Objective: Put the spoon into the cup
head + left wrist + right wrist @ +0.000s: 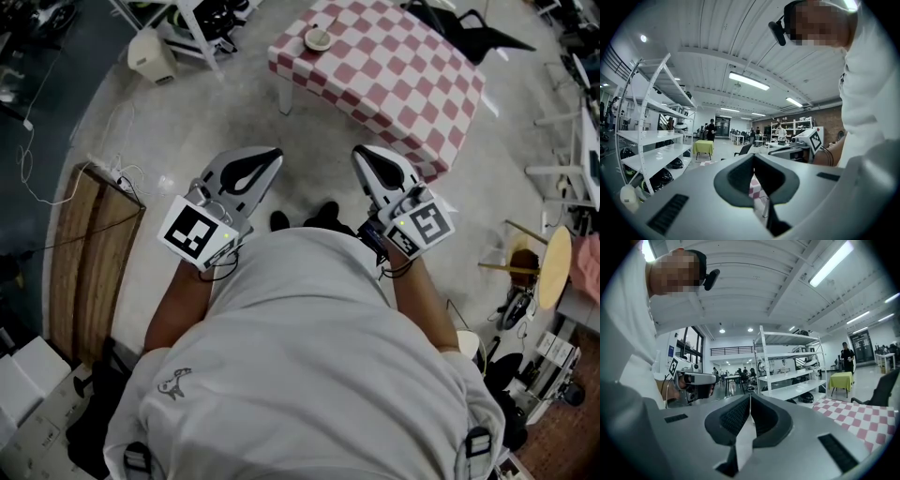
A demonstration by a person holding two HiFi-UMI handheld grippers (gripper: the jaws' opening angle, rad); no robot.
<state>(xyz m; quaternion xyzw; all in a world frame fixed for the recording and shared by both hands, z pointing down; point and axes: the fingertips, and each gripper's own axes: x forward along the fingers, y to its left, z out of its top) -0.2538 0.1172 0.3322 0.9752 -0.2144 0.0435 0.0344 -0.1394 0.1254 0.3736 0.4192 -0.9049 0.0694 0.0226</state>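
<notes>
A small white cup (318, 39) stands near the far left corner of a table covered in a red-and-white checked cloth (394, 70). I cannot make out a spoon. Both grippers are held close to the person's chest, well short of the table. My left gripper (271, 157) has its jaws together with nothing between them; its own view shows the tips meeting (753, 157). My right gripper (362, 155) is likewise shut and empty (750, 397). The checked cloth (862, 416) lies to the right in the right gripper view.
A wooden board (94, 253) with cables lies on the floor at the left. A white canister (150, 56) and a rack's legs stand at the back left, a black chair (459, 28) behind the table, a round wooden stool (553, 267) at the right. White shelving (651, 140) is nearby.
</notes>
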